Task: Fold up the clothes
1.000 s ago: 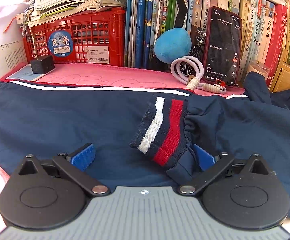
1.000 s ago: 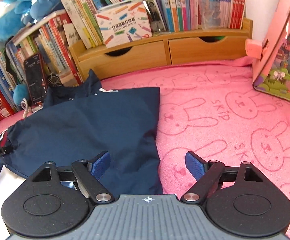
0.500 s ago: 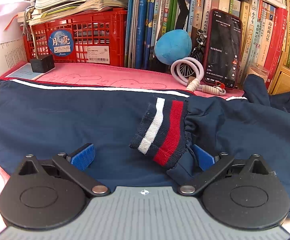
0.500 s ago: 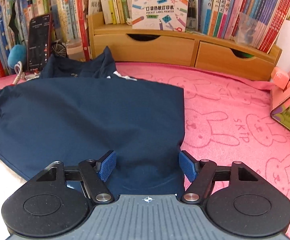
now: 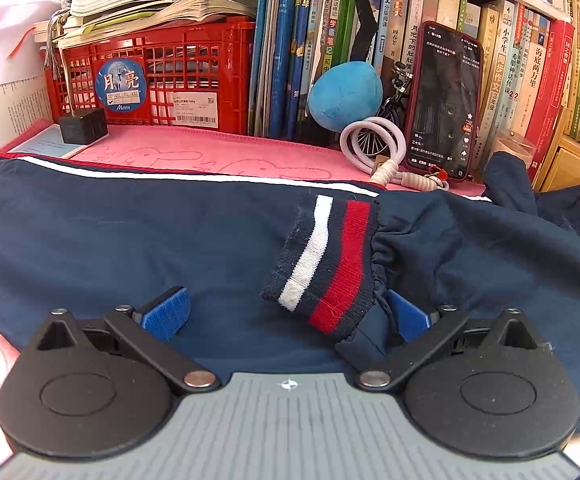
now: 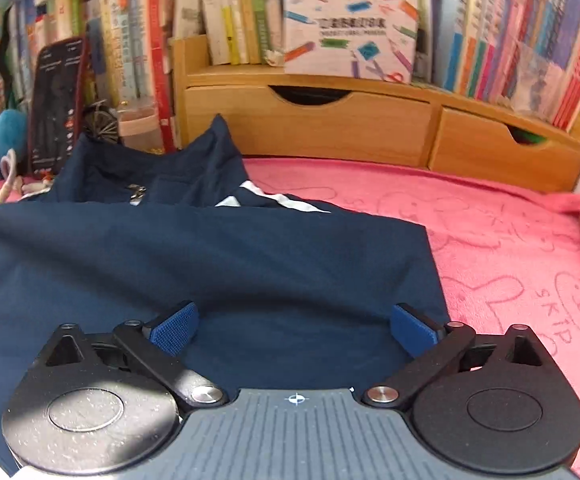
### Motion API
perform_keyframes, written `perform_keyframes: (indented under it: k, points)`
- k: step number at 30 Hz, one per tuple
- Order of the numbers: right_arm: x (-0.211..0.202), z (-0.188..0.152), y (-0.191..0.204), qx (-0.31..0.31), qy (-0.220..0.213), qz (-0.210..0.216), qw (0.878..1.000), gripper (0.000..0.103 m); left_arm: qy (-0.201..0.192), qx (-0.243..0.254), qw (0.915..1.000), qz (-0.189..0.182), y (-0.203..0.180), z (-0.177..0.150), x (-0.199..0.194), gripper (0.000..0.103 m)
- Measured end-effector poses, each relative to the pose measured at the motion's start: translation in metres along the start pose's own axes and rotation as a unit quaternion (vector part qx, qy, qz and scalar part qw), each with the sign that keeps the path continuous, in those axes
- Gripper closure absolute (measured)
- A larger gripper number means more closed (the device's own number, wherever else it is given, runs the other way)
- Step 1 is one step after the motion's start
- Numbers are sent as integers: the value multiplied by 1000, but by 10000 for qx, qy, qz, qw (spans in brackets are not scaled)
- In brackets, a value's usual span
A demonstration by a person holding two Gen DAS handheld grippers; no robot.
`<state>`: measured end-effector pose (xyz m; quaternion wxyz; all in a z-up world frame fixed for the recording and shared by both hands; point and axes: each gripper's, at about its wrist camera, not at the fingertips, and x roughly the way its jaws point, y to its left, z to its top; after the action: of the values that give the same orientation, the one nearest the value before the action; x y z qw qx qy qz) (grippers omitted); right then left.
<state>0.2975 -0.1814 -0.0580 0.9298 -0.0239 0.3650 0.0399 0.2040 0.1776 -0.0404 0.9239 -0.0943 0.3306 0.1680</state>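
Nearest in the right wrist view: right claw (image 6: 293, 330), blue pads spreading wider, over the near hem of a navy jacket (image 6: 218, 272), nothing pinched between them. Nearest in the left wrist view: left claw (image 5: 288, 314), pads wide apart, gripping nothing, with the striped knit cuff (image 5: 323, 264) lying between them, closer to the right-hand pad.

Jacket spread flat on a pink rabbit-print towel (image 6: 509, 248) covering the surface. Thin, soft, light cloth by the look of it; likely to slide and crumple rather than hold a crease. Cuff thicker and ribbed, probably the surest place to pinch; straight right edge of the jacket a second option.

Right of the jacket: open towel, good room for folding. Beyond the jacket: phone (image 5: 445, 104), coiled cable (image 5: 373, 144), red crate (image 5: 158, 76), wooden drawers (image 6: 329, 120), books. Little room there.
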Motion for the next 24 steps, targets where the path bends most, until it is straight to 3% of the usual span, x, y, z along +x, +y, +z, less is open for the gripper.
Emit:
perform_keyframes:
  k: [3, 6, 7, 11, 13, 18, 24]
  points:
    - [7, 8, -36, 684, 82, -495, 9964, 0, -4, 58, 10000, -68, -1, 0, -1, 0]
    - [-1, 17, -46, 772, 220, -1284, 9885, 2, 13, 94, 10000, -24, -3, 0, 0, 0]
    - [-9, 17, -41, 703, 143, -1258, 9895, 5, 14, 89, 10000, -18, -3, 0, 0, 0]
    - [-52, 4, -8, 287, -127, 263, 9992, 6, 22, 110, 9999, 7, -4, -1, 0, 0]
    - [-69, -7, 18, -238, -96, 660, 9975, 5, 26, 118, 9999, 15, -4, 0, 0, 0]
    - [-89, -45, 37, -1020, 121, 466, 9936, 5, 33, 135, 9999, 25, -3, 0, 1, 0]
    - [-89, -58, -58, 95, 306, 12, 9995, 0, 37, 168, 9999, 18, -4, 0, 1, 0]
